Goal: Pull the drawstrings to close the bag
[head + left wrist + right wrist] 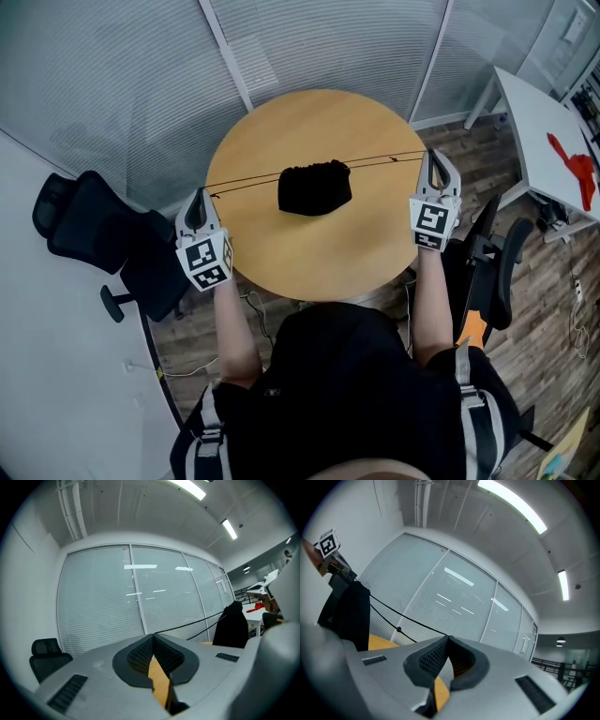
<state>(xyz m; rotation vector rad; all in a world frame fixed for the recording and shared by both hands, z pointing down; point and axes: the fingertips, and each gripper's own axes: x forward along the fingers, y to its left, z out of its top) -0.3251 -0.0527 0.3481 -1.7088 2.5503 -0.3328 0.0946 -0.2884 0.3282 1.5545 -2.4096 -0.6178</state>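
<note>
A small black drawstring bag [315, 187] stands on the middle of the round wooden table [319, 253], its top gathered. Thin black drawstrings [246, 183] run taut from it to both sides. My left gripper [196, 201] is at the table's left edge, shut on the left drawstring end [187, 626]. My right gripper [437, 160] is at the right edge, shut on the right drawstring end [412, 622], which carries a small bead [398, 629]. The bag [231, 625] shows at the right of the left gripper view, and the bag [348, 615] at the left of the right gripper view.
A black office chair [103, 244] stands left of the table and another chair [492, 267] at its right. A white desk [553, 141] with a red object [577, 169] is at the far right. Frosted glass walls [328, 42] stand behind the table.
</note>
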